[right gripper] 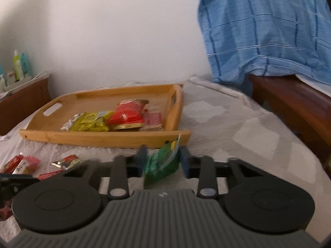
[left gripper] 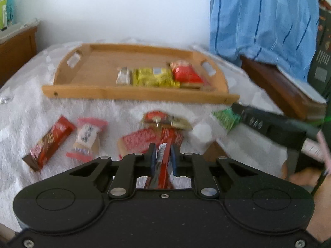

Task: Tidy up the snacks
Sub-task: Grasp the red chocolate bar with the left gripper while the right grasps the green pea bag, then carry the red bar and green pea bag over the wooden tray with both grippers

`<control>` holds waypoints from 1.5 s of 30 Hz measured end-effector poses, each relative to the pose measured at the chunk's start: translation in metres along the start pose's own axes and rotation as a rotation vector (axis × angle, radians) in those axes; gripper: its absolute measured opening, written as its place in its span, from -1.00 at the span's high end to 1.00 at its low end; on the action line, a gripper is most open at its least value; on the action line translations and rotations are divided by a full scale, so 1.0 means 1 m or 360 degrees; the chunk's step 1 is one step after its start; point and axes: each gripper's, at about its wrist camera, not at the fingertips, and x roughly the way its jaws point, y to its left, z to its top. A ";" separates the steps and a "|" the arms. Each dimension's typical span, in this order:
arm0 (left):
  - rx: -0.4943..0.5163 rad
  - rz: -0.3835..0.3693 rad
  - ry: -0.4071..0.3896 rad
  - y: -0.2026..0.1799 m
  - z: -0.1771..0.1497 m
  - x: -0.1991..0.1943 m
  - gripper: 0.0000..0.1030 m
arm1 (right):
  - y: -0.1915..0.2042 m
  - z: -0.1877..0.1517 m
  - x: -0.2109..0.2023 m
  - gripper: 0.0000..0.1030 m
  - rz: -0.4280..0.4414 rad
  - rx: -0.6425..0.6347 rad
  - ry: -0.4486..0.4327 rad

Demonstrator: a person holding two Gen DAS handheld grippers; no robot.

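The left tongs [left gripper: 163, 152] are clamped on a slim red snack bar [left gripper: 163, 157]; the right tongs [right gripper: 163, 158] pinch a green packet [right gripper: 161, 163]; both hover low over the white towelled surface [left gripper: 115, 109] strewn with wrapped snacks; beyond, a wooden tray [left gripper: 86, 92] holds yellow [left gripper: 153, 77] and red packets [left gripper: 186, 72].

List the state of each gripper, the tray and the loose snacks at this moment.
Left gripper: shut on red wrapper.
Right gripper: shut on green packet.
Wooden tray: on the blanket, holding several snacks at its right end.
Brown bar: loose on the blanket, outside the tray.
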 end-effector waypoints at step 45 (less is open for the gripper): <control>-0.0054 -0.0297 -0.0143 -0.007 0.042 -0.016 0.73 | -0.012 0.025 0.016 0.00 0.0058 0.0036 -0.0056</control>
